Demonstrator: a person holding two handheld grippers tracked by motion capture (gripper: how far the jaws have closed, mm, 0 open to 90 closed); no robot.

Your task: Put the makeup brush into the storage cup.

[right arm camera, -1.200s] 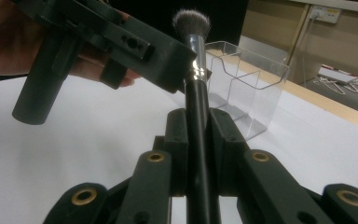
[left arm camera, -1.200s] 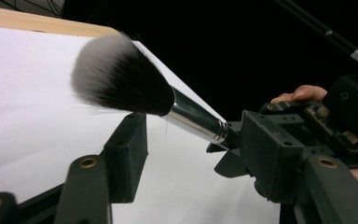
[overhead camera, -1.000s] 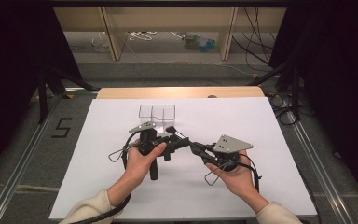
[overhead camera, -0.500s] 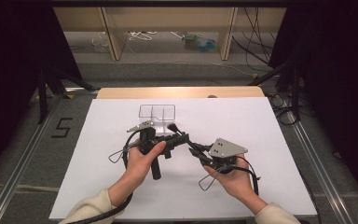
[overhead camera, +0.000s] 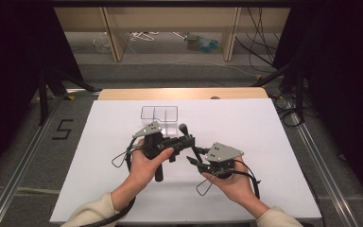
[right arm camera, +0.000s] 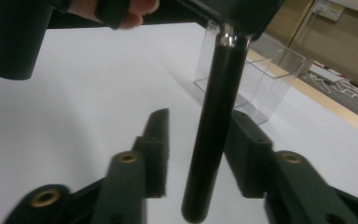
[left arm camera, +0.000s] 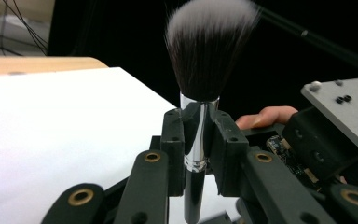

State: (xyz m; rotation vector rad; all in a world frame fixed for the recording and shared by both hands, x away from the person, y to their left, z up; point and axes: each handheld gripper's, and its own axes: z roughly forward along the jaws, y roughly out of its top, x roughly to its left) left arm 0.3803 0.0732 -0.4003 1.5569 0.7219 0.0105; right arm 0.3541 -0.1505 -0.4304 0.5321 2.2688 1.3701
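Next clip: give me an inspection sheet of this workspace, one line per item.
Surface: white table, bare around the hands.
Job's things: makeup brush, upright; clear divided box at the far side.
Clutter: nothing seen.
Grippers: left gripper shut on the brush's silver ferrule, jaws just closed; right gripper open, jaws just opening, handle between them with a gap to the left jaw.
Cables: one cable trails from each gripper.
Surroundings: shelving with cords and oddments beyond the table; dark curtains either side.
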